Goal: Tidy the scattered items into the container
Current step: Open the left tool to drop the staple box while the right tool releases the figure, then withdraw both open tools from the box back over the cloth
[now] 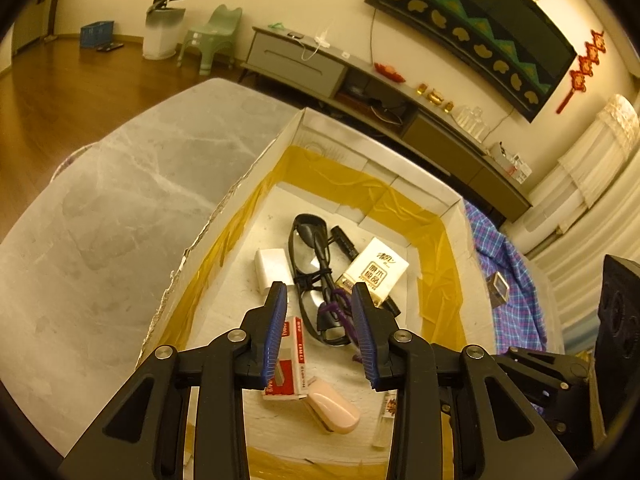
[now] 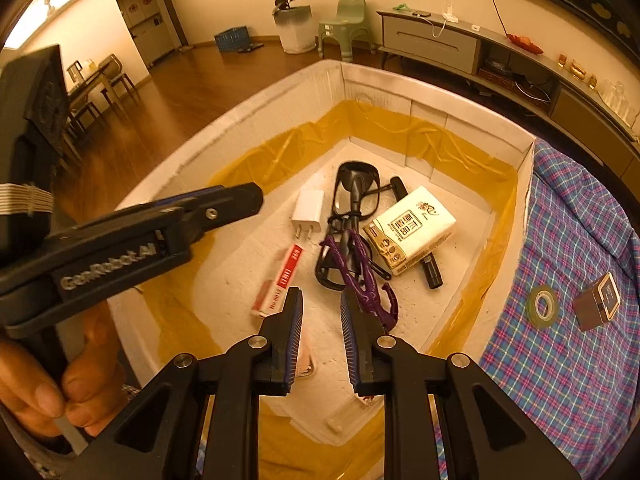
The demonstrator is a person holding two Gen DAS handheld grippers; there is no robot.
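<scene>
Right wrist view: my right gripper (image 2: 320, 336) jaws are nearly together, empty; left gripper (image 1: 320, 336) jaws apart over the box (image 2: 472, 120); tape roll (image 2: 543, 306) may roll off the plaid cloth (image 2: 560, 380).

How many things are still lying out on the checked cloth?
2: a green tape roll and, just right of it, a small dark box. The cloth runs out of view, so more may be hidden.

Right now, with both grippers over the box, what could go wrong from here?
The purple cord lies close beside a finger of the right gripper and over the glasses; pulling away might snag and drag both. The tape roll lies flat on the plaid cloth, so a pinch may slip or bunch the fabric.
</scene>
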